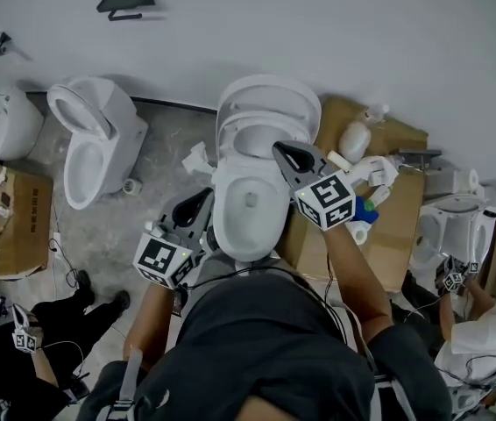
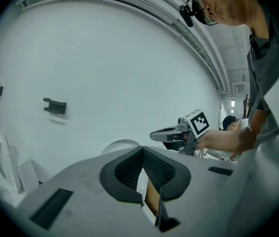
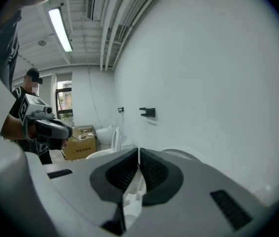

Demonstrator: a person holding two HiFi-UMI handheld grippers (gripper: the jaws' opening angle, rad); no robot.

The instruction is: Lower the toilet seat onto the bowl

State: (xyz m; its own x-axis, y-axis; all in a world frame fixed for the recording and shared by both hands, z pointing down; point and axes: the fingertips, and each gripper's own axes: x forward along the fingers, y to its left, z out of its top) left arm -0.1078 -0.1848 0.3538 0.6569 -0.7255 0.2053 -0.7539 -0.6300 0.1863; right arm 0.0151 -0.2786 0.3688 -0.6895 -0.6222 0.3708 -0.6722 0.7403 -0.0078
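Right gripper (image 3: pixel 138 152): grey body, black ribbed pads, jaws pressed tight together with nothing in them. Seen from the head view, the right gripper (image 1: pixel 281 149) reaches in over the right side of the bowl, tips close under the raised seat; whether they touch it, I cannot tell.
Left gripper (image 2: pixel 142 149): same grey build, tips meeting, nothing gripped, and a slice of brown cardboard shows through the gap behind the tips. From above, the left gripper (image 1: pixel 206 194) sits at the bowl's left flank, nearer the person than its partner.
White oval toilet seat (image 1: pixel 270 110): up, folded back with its lid towards the pale wall, not on the bowl. A rounded white top edge, seemingly the seat (image 2: pixel 122 144), peeks over the left jaws.
White ceramic toilet bowl (image 1: pixel 248 217): open, dead centre, straight below the person's head.
Second white toilet (image 1: pixel 90 143): off to the left, seat up as well.
Brown cardboard box (image 1: pixel 393 222): right beside the bowl, white fittings lying on top.
Second cardboard box (image 1: pixel 7 222): far left on the floor.
Black wall bracket (image 1: pixel 125 3): high on the wall, left of the centre toilet.
Other people: lower left and right edge, holding marker-cube grippers of their own.
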